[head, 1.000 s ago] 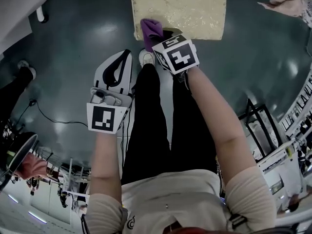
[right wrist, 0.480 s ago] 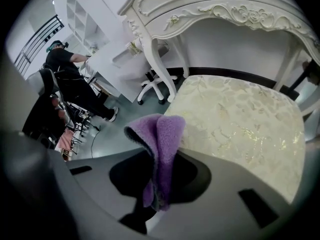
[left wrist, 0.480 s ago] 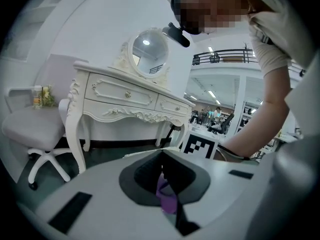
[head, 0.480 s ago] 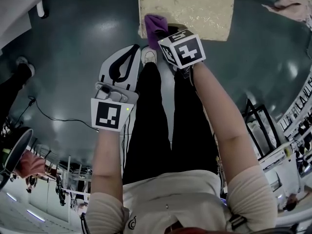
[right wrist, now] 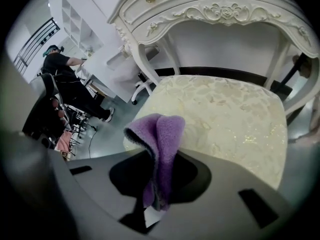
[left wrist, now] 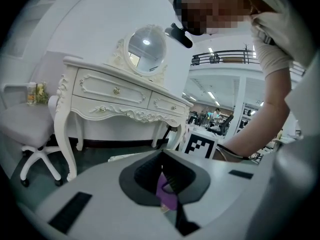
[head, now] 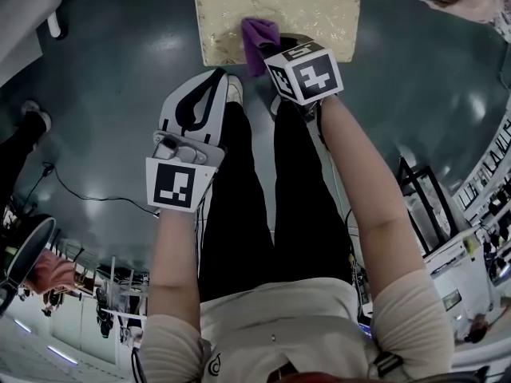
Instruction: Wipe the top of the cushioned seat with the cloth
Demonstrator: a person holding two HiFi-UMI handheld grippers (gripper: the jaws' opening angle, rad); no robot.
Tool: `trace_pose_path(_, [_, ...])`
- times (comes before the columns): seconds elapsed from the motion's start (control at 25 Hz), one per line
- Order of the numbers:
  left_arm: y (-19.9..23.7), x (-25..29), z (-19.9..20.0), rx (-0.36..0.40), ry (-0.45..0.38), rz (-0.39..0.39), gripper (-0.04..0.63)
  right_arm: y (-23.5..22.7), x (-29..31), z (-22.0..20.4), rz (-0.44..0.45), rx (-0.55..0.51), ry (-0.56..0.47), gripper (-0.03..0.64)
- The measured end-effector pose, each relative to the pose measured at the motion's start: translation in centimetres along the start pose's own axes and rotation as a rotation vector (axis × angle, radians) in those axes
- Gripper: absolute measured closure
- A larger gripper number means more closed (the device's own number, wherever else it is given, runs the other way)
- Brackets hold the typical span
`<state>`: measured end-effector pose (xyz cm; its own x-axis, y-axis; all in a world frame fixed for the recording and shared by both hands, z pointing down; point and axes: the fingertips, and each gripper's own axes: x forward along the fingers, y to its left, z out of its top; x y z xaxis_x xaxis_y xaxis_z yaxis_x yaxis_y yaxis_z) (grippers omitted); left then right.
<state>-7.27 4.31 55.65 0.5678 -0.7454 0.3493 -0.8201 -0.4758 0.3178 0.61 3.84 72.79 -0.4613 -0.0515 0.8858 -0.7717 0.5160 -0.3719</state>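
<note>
Two: right hand-held gripper clamps cloth (over cushioned seat); left hand-held gripper closed

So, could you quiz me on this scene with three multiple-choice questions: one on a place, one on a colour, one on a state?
1. Where on the seat is the cloth? A near edge; B far edge; C underneath.
2. The cloth's colour? A green; B purple; C white.
3. The right gripper is: A open, empty; B shut on the cloth; C out of view.
Answers: A, the cloth is at the edge nearest the person; B, it shows purple in every view; B, the jaws pinch it.
</note>
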Motion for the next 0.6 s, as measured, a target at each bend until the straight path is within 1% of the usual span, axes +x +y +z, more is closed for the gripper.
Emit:
trace_pose_path(0.36, [-5.5,4.3,0.2,0.012,0.008,-0.034,0.581,-5.9,-3.3,-1.9,-0.029,0.014,-0.007,0.537])
trace_pose_path(0.6, [-8.2,6.7,-0.5,0.041,0.027,-0.05,0.581,-10.0,-5.4,-3.8,-0.055,0.06,-0.023,0.537])
